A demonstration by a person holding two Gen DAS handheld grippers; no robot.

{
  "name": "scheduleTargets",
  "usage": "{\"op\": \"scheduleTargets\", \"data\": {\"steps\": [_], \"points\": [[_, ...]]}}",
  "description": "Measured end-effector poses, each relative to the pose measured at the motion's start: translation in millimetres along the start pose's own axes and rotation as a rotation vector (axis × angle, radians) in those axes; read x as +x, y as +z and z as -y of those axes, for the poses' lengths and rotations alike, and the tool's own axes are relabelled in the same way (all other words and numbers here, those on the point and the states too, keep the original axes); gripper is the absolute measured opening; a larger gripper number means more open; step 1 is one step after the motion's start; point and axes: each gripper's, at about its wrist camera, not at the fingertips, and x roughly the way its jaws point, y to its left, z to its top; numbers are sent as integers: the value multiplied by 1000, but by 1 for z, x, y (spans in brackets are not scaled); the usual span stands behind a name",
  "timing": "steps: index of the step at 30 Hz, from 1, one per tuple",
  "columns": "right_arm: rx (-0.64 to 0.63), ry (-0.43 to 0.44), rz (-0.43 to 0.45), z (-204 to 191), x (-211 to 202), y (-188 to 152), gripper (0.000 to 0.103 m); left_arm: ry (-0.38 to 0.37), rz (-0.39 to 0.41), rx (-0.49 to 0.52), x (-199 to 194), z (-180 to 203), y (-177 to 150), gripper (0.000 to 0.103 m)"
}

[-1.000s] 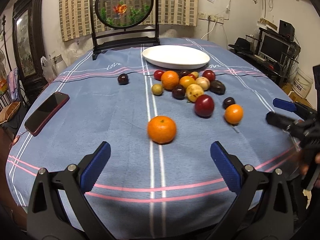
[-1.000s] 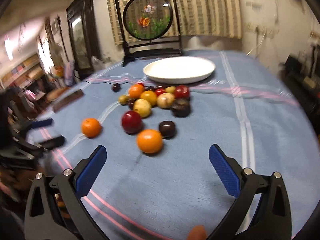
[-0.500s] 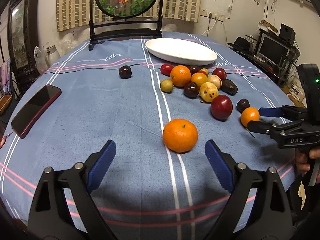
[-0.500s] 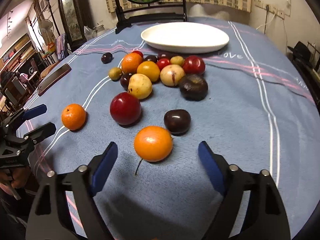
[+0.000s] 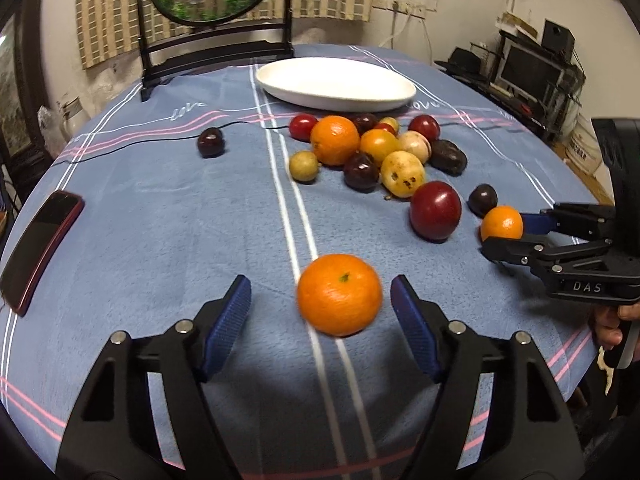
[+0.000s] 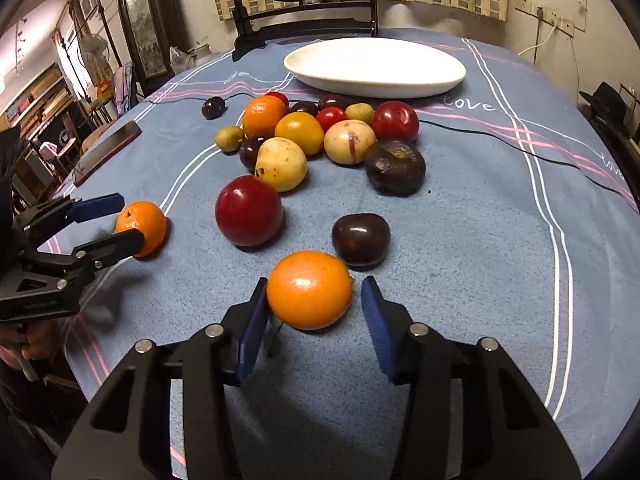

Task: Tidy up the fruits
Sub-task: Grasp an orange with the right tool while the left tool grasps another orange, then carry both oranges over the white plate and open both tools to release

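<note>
The left gripper [image 5: 320, 312] has its blue-padded jaws apart around a round orange mandarin [image 5: 339, 294], neither pad touching it. The right gripper [image 6: 314, 322] is likewise apart around a smooth orange citrus fruit [image 6: 309, 289], whose left side sits against the left pad while the right pad stands clear. Both fruits rest on the blue striped tablecloth [image 6: 480, 240]. Just beyond lie a dark purple plum [image 6: 361, 240] and a glossy red plum [image 6: 249, 210], then the mixed fruit cluster [image 6: 320, 136], with the oval white plate [image 6: 375, 67] farthest
</note>
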Motion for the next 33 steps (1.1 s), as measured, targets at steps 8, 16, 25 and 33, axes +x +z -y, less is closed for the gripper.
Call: {"op": "scheduleTargets", "data": {"steps": [8,16,25,33], "points": [[31,59,16,9,-5,-3,40,-17,-54,25,13,6,0,44],[45,134,159,22,-39,36,40,-76,20,1,-1,-2,50,44],[139,-10,185,91,41,184,40,-88,6,-49,95,-7,209,45],[129,-82,38,115,118,216,45,-11,-155,-83,177,-13,233,51]]}}
